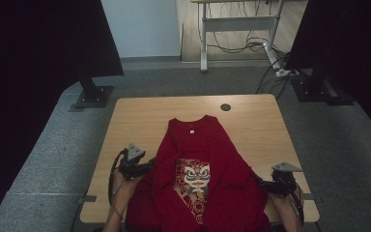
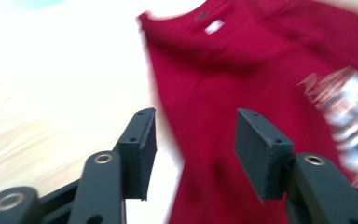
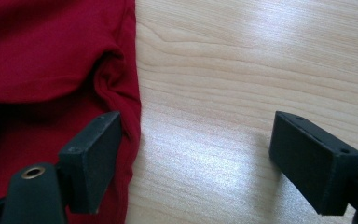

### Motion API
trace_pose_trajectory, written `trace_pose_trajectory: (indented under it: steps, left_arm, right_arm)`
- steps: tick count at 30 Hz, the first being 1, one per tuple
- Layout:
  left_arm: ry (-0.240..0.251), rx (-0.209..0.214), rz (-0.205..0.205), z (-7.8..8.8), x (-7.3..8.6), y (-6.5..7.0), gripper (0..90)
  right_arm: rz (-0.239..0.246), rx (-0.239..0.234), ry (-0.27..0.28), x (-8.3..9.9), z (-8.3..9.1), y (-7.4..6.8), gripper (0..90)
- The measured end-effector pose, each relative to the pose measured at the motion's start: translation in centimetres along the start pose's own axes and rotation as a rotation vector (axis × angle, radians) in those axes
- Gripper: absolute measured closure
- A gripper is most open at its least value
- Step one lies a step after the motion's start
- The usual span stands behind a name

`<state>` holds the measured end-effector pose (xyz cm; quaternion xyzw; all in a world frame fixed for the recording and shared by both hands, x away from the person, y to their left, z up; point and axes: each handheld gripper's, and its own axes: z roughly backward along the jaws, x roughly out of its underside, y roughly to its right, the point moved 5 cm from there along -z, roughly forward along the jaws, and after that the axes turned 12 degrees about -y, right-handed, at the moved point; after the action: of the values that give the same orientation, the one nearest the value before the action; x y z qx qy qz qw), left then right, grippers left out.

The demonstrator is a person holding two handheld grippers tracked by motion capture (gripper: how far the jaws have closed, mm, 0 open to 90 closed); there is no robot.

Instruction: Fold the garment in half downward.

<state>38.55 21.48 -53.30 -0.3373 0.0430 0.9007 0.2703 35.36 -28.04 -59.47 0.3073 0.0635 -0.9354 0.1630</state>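
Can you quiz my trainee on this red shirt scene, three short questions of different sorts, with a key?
1. True or false: the red T-shirt lies with its collar toward the far edge of the table.
2. Multiple choice: the left tool is (A) clamped on a sleeve, (B) open over the shirt's edge, (C) shut on bare wood.
3. In a few words: what lies between the right tool's jaws?

Key:
1. True.
2. B.
3. Mostly bare table; the shirt's edge sits at one jaw, not gripped.
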Motion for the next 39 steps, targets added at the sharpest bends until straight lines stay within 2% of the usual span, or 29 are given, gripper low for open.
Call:
trace_pose_trajectory:
  steps: [1, 2, 3, 4, 5, 6, 8, 11, 12, 14, 15, 16, 17, 18, 19, 20, 21, 22, 25, 26, 27, 28, 29, 31, 32, 34, 35, 36, 39]
  left_arm:
    - [0.0, 0.0, 0.0, 0.0, 0.0, 0.0, 44.5]
    - [-0.034, 0.007, -0.004, -0.3, 1.7, -0.3, 44.5]
    - [-0.066, 0.017, -0.031, -0.7, 3.1, -0.1, 42.7]
    - [-0.066, 0.017, -0.031, -0.7, 3.1, -0.1, 42.0]
    - [-0.087, 0.034, -0.055, -1.1, 4.1, 0.4, 42.0]
    - [-0.085, 0.045, -0.059, -1.2, 4.5, 0.6, 41.8]
    - [-0.084, 0.067, -0.054, -1.6, 4.9, 1.0, 41.7]
    - [-0.078, 0.066, -0.054, -1.8, 4.9, 1.1, 41.0]
    - [-0.076, 0.011, -0.039, -2.0, 4.7, 0.7, 41.0]
    - [-0.076, 0.011, -0.039, -2.0, 4.7, 0.7, 42.5]
    - [-0.071, -0.091, 0.053, -2.2, 4.6, -1.4, 42.5]
    - [-0.071, -0.091, 0.053, -2.2, 4.6, -1.4, 45.7]
    - [-0.058, -0.053, 0.13, -2.5, 4.8, -2.4, 45.7]
    - [-0.058, -0.053, 0.13, -2.5, 4.8, -2.4, 45.6]
    - [-0.058, -0.053, 0.13, -2.5, 4.8, -2.4, 45.6]
    - [-0.053, -0.017, 0.206, -2.5, 5.2, -3.1, 45.6]
    - [-0.053, -0.017, 0.206, -2.5, 5.2, -3.1, 44.9]
    - [-0.048, 0.031, 0.26, -2.2, 5.3, -3.6, 43.8]
    - [-0.033, 0.047, 0.262, -1.9, 5.2, -3.6, 42.7]
    - [0.0, 0.055, 0.242, -1.2, 4.6, -3.3, 42.7]
    - [0.0, 0.055, 0.242, -1.2, 4.6, -3.3, 40.4]
    - [0.038, 0.09, 0.209, -0.7, 2.9, -2.4, 40.4]
    - [0.045, 0.092, 0.194, -0.8, 2.3, -2.0, 35.2]
    - [0.048, 0.099, 0.176, -1.1, 1.7, -1.5, 31.7]
    - [0.043, 0.102, 0.158, -1.4, 1.3, -1.0, 31.7]
    - [0.043, 0.102, 0.158, -1.4, 1.3, -1.0, 30.3]
    - [-0.003, 0.072, 0.105, -3.3, 0.4, 0.2, 30.3]
    - [-0.02, 0.065, 0.1, -3.9, 0.4, 0.4, 27.8]
    - [-0.056, 0.042, 0.094, -4.9, 0.7, 0.4, 26.3]
  right_arm:
    - [0.0, 0.0, 0.0, 0.0, 0.0, 0.0, 17.0]
    - [0.0, 0.0, 0.0, 0.0, 0.0, 0.0, 17.0]
    - [0.0, -0.003, -0.001, 0.0, 0.0, 0.0, 16.3]
    - [0.0, -0.003, -0.001, 0.0, 0.0, 0.0, 16.3]
    - [0.004, -0.001, -0.002, 0.0, 0.1, -0.2, 16.5]
    - [0.027, -0.008, -0.001, -0.1, 0.1, -0.6, 16.4]
    - [0.042, -0.016, 0.001, -0.1, 0.1, -0.9, 16.3]
    - [0.079, -0.037, 0.007, -0.7, -0.3, -1.8, 16.1]
    - [0.079, -0.037, 0.007, -0.7, -0.3, -1.8, 16.0]
    - [0.086, -0.019, 0.005, -0.9, -0.6, -1.8, 16.0]
    - [0.086, -0.019, 0.005, -0.9, -0.6, -1.8, 15.3]
    - [0.086, -0.019, 0.005, -0.9, -0.6, -1.8, 15.3]
    - [0.002, 0.028, 0.003, -0.9, -0.6, -0.2, 15.2]
    - [0.002, 0.028, 0.003, -0.9, -0.6, -0.2, 15.2]
    - [-0.033, 0.023, -0.003, -0.8, -0.6, 0.6, 15.2]
    - [-0.033, 0.023, -0.003, -0.8, -0.6, 0.6, 15.6]
    - [-0.033, 0.023, -0.003, -0.8, -0.6, 0.6, 15.6]
    - [-0.026, 0.017, -0.002, -0.7, -0.5, 0.7, 15.7]
    - [-0.023, 0.012, -0.001, -0.6, -0.5, 0.7, 15.9]
    - [-0.014, 0.004, -0.002, -0.6, -0.4, 0.6, 16.9]
    - [-0.014, 0.004, -0.002, -0.6, -0.4, 0.6, 16.9]
    - [-0.006, -0.003, 0.001, -0.6, -0.2, 0.3, 17.0]
    - [0.006, -0.029, 0.035, -1.4, 0.3, -0.5, 16.7]
    - [0.02, -0.041, 0.06, -2.2, 0.5, -1.1, 16.3]
    - [0.02, -0.041, 0.06, -2.2, 0.5, -1.1, 16.3]
    - [0.021, -0.055, 0.074, -2.7, 0.5, -1.5, 16.3]
    - [0.021, -0.055, 0.074, -2.7, 0.5, -1.5, 16.0]
    - [0.036, -0.08, 0.081, -4.0, -0.4, -2.7, 14.2]
    - [0.044, -0.088, 0.069, -4.3, -1.0, -3.0, 13.7]
